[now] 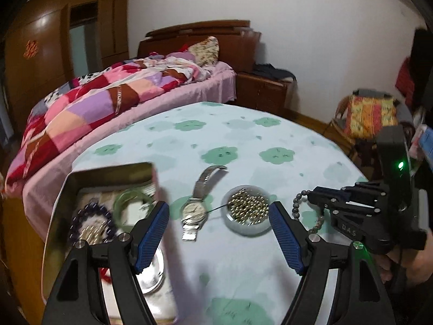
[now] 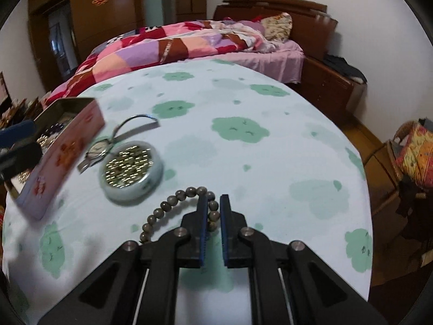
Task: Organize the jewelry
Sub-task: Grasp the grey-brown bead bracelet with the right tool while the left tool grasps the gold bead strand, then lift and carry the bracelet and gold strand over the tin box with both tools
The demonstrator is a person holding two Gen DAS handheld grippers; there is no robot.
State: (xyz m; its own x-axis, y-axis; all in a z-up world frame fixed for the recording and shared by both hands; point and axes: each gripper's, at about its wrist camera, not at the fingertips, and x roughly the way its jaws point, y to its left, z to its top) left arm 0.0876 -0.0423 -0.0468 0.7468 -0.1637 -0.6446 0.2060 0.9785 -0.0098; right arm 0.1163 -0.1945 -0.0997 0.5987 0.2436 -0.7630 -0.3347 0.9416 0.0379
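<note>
Right wrist view shows your right gripper (image 2: 213, 203) closed on the string of round grey-brown stone beads (image 2: 173, 201), pinching only a bead or two near the loop's right end while the rest trails to the left over the pale cloth printed with green flowers (image 2: 270, 108). That narrow bite is the risk as I judge it: the beads are smooth, hard and round, so they could roll out from between the ribbed blue pads (image 2: 224, 224), and the slack loop could snag the shallow pale ceramic dish filled with small gold beads (image 2: 131, 169) just to its far left and tip it. Beyond the dish lies a silver metal-band wristwatch (image 2: 101, 147), and further left stands the rectangular pink floral tin (image 2: 62, 162), its top open. In the left wrist view your left gripper (image 1: 219, 216) stands wide open and empty above the watch and dish, while the tin already holds a translucent green bangle (image 1: 132, 208) and a dark purple bead bracelet (image 1: 93, 216); keep the hanging strand clear of that tin's thin metal rim.
</note>
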